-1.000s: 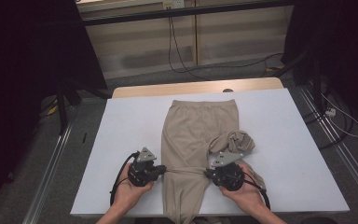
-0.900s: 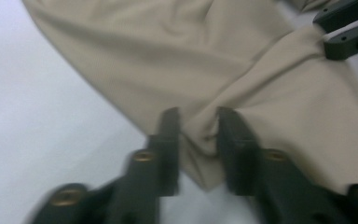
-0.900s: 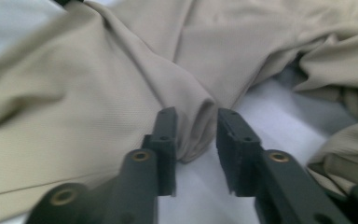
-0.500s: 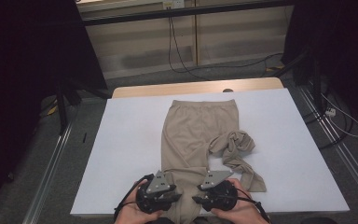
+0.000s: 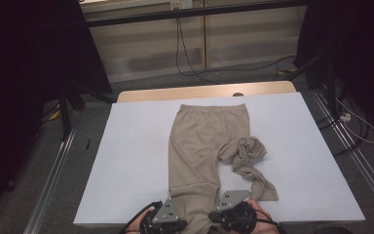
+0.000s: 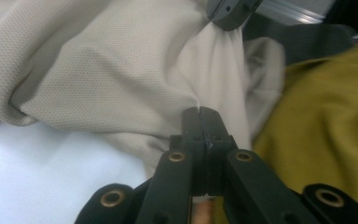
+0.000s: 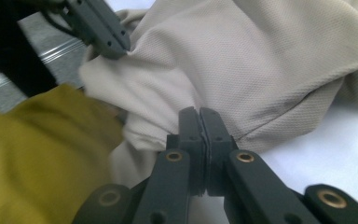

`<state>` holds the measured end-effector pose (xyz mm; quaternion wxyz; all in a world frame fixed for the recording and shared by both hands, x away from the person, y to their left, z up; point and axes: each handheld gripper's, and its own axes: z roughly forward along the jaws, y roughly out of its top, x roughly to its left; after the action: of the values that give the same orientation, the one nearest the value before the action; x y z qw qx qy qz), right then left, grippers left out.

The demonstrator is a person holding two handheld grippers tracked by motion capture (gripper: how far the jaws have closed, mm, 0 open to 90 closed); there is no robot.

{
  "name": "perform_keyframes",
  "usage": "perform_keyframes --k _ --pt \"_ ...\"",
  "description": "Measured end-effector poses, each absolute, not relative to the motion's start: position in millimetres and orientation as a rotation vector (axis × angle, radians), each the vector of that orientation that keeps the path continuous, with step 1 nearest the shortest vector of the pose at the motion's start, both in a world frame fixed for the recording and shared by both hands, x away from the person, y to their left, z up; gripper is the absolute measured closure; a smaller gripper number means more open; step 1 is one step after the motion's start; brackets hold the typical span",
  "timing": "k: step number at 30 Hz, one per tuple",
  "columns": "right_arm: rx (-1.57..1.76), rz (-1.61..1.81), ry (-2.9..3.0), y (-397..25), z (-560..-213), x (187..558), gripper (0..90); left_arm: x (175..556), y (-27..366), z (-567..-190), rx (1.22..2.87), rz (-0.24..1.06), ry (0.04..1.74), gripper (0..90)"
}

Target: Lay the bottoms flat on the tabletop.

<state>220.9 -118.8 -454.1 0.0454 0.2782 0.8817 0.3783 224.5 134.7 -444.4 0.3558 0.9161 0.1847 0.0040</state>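
At the near table edge: both grippers sitting close together, one on each side of the lower trouser leg
Trousers (image 5: 199,146): beige, lying flat along the middle of the table, waistband at the far end, lower end reaching over the near edge
Straight leg: running down toward the person, cuff area being held between the two grippers
Other leg (image 5: 246,156): bunching in a twisted heap to the right of the straight leg, tail end trailing toward the near right
Left gripper (image 6: 199,114): fingers pressing together, pinching a fold of the beige cloth at their tips; showing at the bottom left of the high view (image 5: 168,218)
Right gripper (image 7: 199,114): fingers closing tight on a fold of the same cloth; sitting just right of the leg in the high view (image 5: 231,209)
Table (image 5: 136,146): white top, pale wood strip showing along the far edge
Sleeve (image 7: 42,154): mustard-yellow cloth lying just beside the gripped fold
Floor (image 5: 185,80): grey, black cables trailing across it beyond the table
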Motion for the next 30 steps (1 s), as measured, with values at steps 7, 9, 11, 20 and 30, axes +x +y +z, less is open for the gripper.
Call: perform_keyframes --k 7,9,11,20,30 --pt "0.819 1.219 2.712 -126 -448 196 85.5 232 138 -435 2.279 0.093 0.431 71.8" --pt "0.838 1.261 2.674 -130 -445 201 74.2 240 138 -435 2.27 0.117 0.449 69.1" --pt "0.852 1.264 2.628 -132 -441 210 73.2 248 135 -438 2.295 0.167 0.435 67.3" --pt "0.846 1.107 2.612 -117 -456 247 68.0 252 124 -446 2.398 0.114 0.511 90.0" --pt "0.83 1.16 2.655 -116 -457 231 90.0 233 145 -440 2.401 0.042 0.551 90.0"
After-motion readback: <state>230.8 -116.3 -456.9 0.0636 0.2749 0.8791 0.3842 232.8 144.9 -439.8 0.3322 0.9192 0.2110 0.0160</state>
